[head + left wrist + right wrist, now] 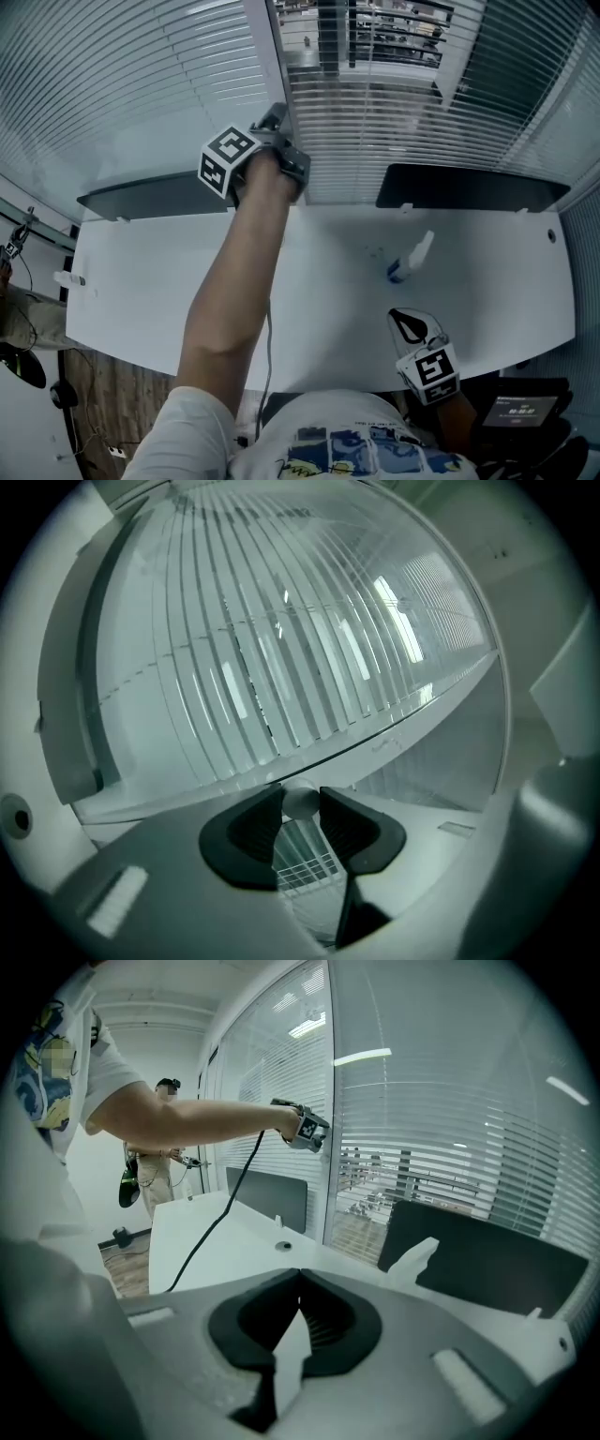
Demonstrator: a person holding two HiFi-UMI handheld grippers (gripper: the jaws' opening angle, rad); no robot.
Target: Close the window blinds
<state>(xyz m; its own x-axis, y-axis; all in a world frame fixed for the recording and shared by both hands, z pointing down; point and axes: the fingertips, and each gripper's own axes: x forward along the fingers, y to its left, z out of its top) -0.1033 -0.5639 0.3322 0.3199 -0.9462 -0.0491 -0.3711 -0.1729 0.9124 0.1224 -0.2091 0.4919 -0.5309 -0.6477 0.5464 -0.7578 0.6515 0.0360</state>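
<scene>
We hold the left gripper [278, 122] up at the window on an outstretched arm, level against the window blinds [375, 112], which hang behind the tabletop [187, 281]. In the left gripper view its jaws are closed on a pale round wand [300, 802], pinched between the dark pads, with the slats close behind and gaps showing between them. The right gripper [412, 328] hangs low over the near edge of the tabletop, pointing down, its jaws drawn together with nothing between them. A small white bottle [412, 258] with a blue end lies on the tabletop just beyond it.
</scene>
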